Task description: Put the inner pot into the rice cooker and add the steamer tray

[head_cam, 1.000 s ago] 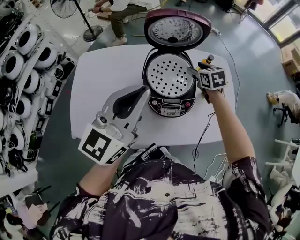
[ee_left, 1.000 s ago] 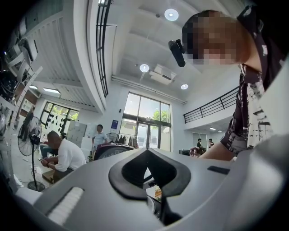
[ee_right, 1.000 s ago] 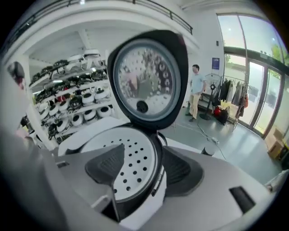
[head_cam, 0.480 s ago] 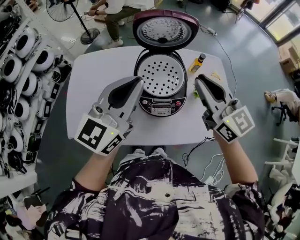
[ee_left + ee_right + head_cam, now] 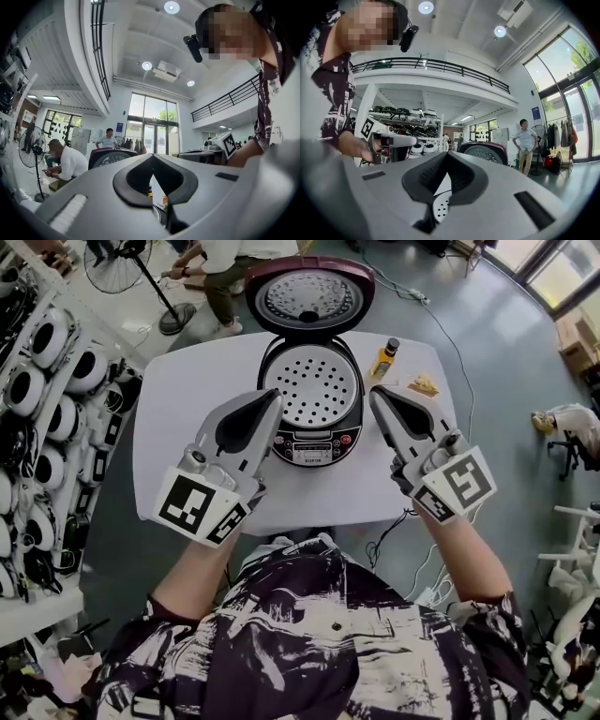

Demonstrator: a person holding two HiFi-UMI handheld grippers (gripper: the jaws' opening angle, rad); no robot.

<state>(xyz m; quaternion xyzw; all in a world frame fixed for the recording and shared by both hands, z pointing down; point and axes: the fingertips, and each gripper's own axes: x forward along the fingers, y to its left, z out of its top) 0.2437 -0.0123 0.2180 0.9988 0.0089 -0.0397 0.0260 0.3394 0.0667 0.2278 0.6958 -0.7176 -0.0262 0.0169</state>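
The rice cooker (image 5: 310, 440) stands on the white table with its lid (image 5: 305, 296) swung up. The perforated steamer tray (image 5: 314, 385) lies in its mouth, so the inner pot is hidden beneath it. My left gripper (image 5: 272, 396) hovers shut and empty just left of the cooker's front. My right gripper (image 5: 377, 392) hovers to the cooker's right; its jaws have just been closing and are shut with nothing between them. In the left gripper view the left gripper (image 5: 151, 155) points level at the lid (image 5: 110, 157). In the right gripper view the tray (image 5: 439, 206) shows below the right gripper (image 5: 446, 153).
A yellow bottle (image 5: 382, 359) and a small yellowish item (image 5: 422, 383) lie on the table (image 5: 178, 399) to the right of the cooker. A cable (image 5: 394, 529) hangs off the front edge. Shelves of white gear (image 5: 37, 381) line the left; a seated person (image 5: 225, 268) is behind.
My right gripper has lifted away from the cooker's right rim, drawn back toward me and turned level. My left gripper has shifted slightly. The tray stays in the cooker.
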